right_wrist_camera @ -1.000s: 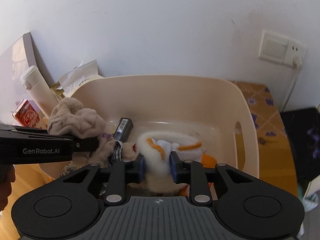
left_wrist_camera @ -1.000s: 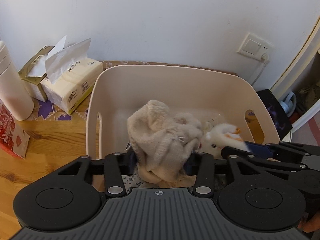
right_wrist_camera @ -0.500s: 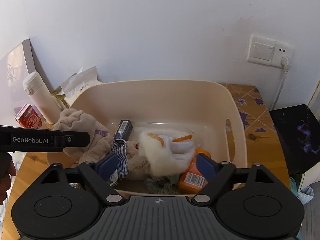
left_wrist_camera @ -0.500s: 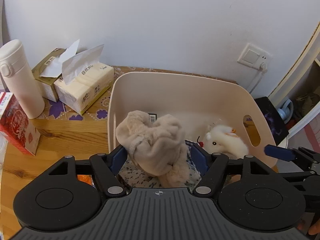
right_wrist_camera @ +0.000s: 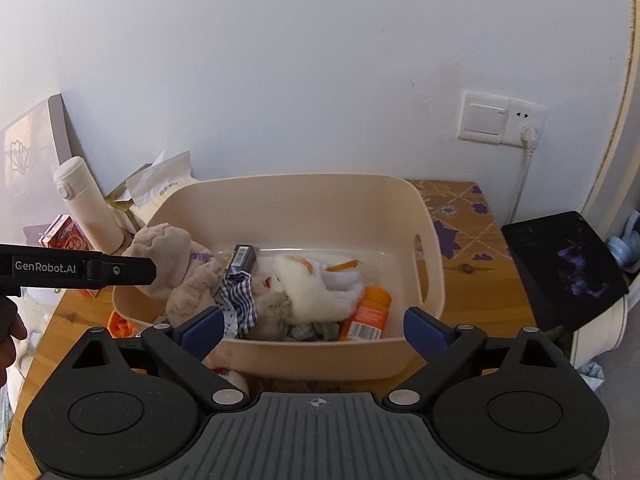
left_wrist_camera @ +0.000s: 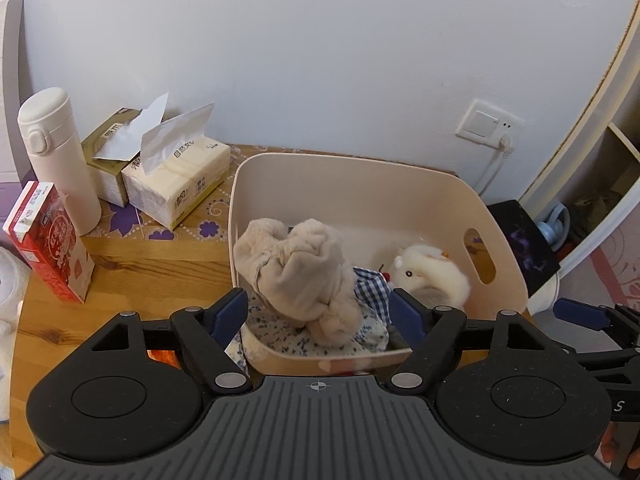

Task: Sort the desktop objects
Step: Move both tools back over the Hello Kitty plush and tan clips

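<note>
A beige bin [left_wrist_camera: 360,172] stands on the wooden table, with a beige plush toy [left_wrist_camera: 296,268] leaning on its left wall. Beside it lies a white plush duck [left_wrist_camera: 432,276]. My left gripper [left_wrist_camera: 316,312] hovers at the bin's near rim, its jaws opening, and its pads stand clear of the plush on both sides. In the right wrist view the bin [right_wrist_camera: 300,184] also holds the duck [right_wrist_camera: 316,284], an orange bottle [right_wrist_camera: 368,312], a black barcoded box [right_wrist_camera: 242,258] and checked cloth [right_wrist_camera: 240,300]. My right gripper [right_wrist_camera: 314,328] is above the near rim, jaws opening, nothing between them.
Left of the bin stand a white thermos [left_wrist_camera: 56,152], two tissue packs [left_wrist_camera: 176,184] and a red carton [left_wrist_camera: 48,244]. A black box [right_wrist_camera: 564,268] sits off the table's right edge. A wall socket [right_wrist_camera: 500,124] with a plugged cable is behind. Something orange [right_wrist_camera: 120,324] lies by the bin's left front corner.
Both grippers opened, letting go of the beige plush and the white duck, which now rest in the bin. Both hands drew back and up from the bin.
</note>
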Demonstrator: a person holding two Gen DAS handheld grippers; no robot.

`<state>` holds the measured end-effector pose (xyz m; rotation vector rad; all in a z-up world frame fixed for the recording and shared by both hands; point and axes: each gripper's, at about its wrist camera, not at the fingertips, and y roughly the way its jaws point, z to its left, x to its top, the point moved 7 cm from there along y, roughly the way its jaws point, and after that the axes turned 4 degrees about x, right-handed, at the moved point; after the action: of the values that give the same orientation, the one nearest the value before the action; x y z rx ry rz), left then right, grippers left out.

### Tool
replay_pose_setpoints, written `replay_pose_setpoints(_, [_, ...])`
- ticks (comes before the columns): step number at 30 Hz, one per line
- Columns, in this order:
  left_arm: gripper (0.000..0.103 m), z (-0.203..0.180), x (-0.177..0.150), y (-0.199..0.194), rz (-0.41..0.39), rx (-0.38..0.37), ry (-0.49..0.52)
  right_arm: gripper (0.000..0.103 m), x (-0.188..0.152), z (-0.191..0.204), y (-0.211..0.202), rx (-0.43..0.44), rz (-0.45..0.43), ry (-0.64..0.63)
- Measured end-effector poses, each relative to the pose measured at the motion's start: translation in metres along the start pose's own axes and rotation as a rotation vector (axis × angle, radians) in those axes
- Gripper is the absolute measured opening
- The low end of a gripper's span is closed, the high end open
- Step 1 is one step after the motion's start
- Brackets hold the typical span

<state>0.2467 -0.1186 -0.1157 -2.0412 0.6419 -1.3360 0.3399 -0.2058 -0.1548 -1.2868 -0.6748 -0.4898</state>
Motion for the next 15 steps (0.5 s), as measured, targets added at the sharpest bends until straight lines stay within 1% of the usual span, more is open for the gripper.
replay_pose_setpoints(6, [0.079,-0.005,-0.012,-0.015,0.002,-0.019,0.020,0.100,-0.012,-0.003,-0.019,-0.028,-0.010,0.012])
replay_pose_setpoints(15, [0.079,-0.009,-0.045,-0.024,0.041,-0.031,0.035,0.102,-0.042,-0.010,-0.036,-0.059,0.020,0.007])
